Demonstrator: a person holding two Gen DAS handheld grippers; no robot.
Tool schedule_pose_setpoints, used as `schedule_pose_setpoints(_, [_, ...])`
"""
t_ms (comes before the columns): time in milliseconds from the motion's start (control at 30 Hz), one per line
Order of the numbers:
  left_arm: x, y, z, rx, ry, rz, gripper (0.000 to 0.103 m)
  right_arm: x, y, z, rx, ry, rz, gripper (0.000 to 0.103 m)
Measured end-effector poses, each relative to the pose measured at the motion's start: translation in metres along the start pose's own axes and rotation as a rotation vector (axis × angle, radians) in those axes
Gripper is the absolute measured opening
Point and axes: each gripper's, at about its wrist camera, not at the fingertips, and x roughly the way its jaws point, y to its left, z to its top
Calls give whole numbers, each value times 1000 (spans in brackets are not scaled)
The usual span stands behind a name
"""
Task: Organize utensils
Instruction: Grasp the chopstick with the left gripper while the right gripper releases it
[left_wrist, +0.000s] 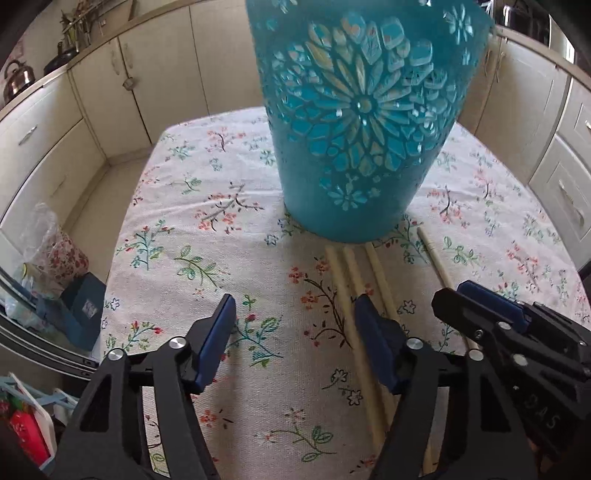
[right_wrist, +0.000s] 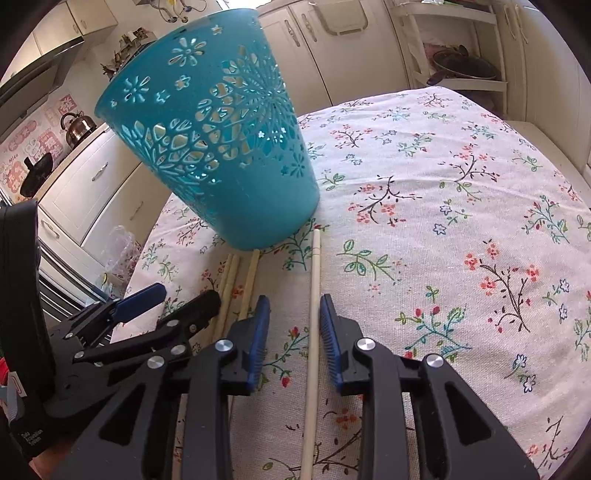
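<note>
A teal cut-out basket (left_wrist: 354, 147) (right_wrist: 221, 147) stands upright on the floral tablecloth (left_wrist: 207, 258) (right_wrist: 443, 221). Three pale chopsticks (left_wrist: 349, 280) (right_wrist: 231, 280) lie side by side just in front of it. A fourth chopstick (left_wrist: 434, 258) (right_wrist: 314, 295) lies apart to their right. My right gripper (right_wrist: 293, 325) (left_wrist: 461, 295) straddles this single chopstick with its jaws apart; a gap shows beside the stick. My left gripper (left_wrist: 295, 325) (right_wrist: 173, 299) is open over the cloth, its right finger above the group of three.
Cream kitchen cabinets (left_wrist: 110, 92) (right_wrist: 332, 55) surround the table. A plastic bag (left_wrist: 48, 243) and a blue box (left_wrist: 85, 306) sit beyond the table's left edge. A kettle (right_wrist: 77, 127) stands on the counter. Bare tablecloth stretches to the right of the right gripper.
</note>
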Motion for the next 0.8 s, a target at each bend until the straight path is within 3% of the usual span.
schedule_pose_setpoints(67, [-1, -1, 1, 1, -6, 2, 59, -2, -2, 0, 6, 1, 4, 29])
schedule_pose_setpoints(167, [-4, 0, 1, 15, -1, -19, 47, -4, -3, 0, 0, 3, -2, 29])
schedule_pose_setpoints(400, [-1, 3, 9, 31, 6, -44, 32, 0, 7, 6, -98, 3, -97, 29])
schedule_pose_setpoints(433, [0, 2, 10, 34, 6, -49, 23, 1, 8, 5, -110, 5, -104, 24])
schedule_pose_setpoints(467, [1, 2, 11, 36, 9, -60, 19, 2, 10, 5, -135, 10, -126, 11])
schedule_pose_setpoints(500, [1, 2, 12, 34, 16, -74, 10, 2, 11, 5, -160, 20, -141, 8])
schedule_pose_setpoints(667, [4, 10, 14, 8, 58, -105, 8, 1, 6, 5, -151, 48, -117, 7])
schedule_pose_setpoints(800, [6, 0, 16, 71, 28, -59, 7, 5, 13, 4, -206, 30, -156, 7])
